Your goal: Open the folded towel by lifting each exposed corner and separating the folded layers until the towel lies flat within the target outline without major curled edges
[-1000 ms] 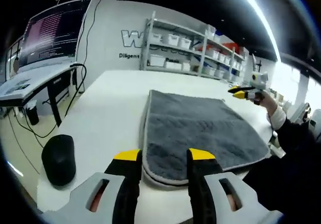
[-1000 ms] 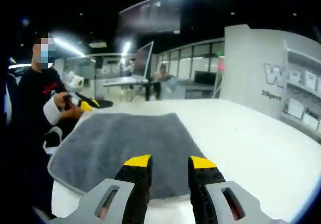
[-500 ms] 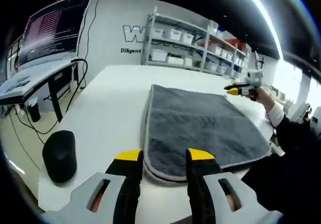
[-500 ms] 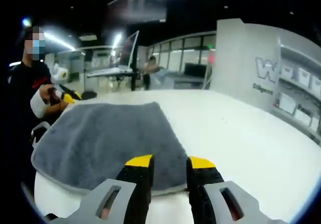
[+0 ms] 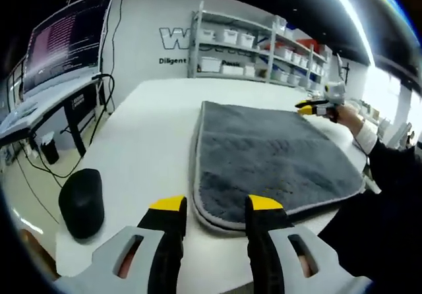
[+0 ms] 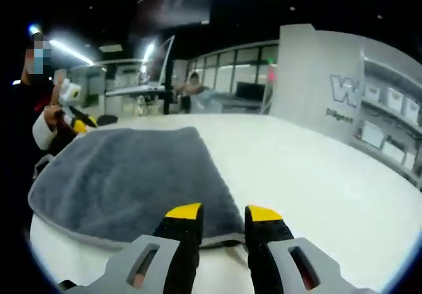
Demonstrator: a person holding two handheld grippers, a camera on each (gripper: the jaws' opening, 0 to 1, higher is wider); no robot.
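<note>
Left gripper view, left to right: a black mouse (image 5: 82, 203) at 8 o'clock on the white surface (image 5: 145, 142), then the grey folded towel (image 5: 270, 162) at centre. The left hand-held gripper (image 5: 216, 205) hovers with its jaws narrowly apart, holding nothing, at the towel's near corner. The right hand-held gripper (image 6: 224, 213) does likewise.

Left gripper (image 5: 215, 205) and right gripper (image 6: 224, 213), grey bodies, black jaws tipped yellow, person's black sleeve (image 5: 389, 169), white cuff

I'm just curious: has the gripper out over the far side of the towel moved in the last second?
Yes. The right gripper slid farther along the towel, toward the shelves.
</note>
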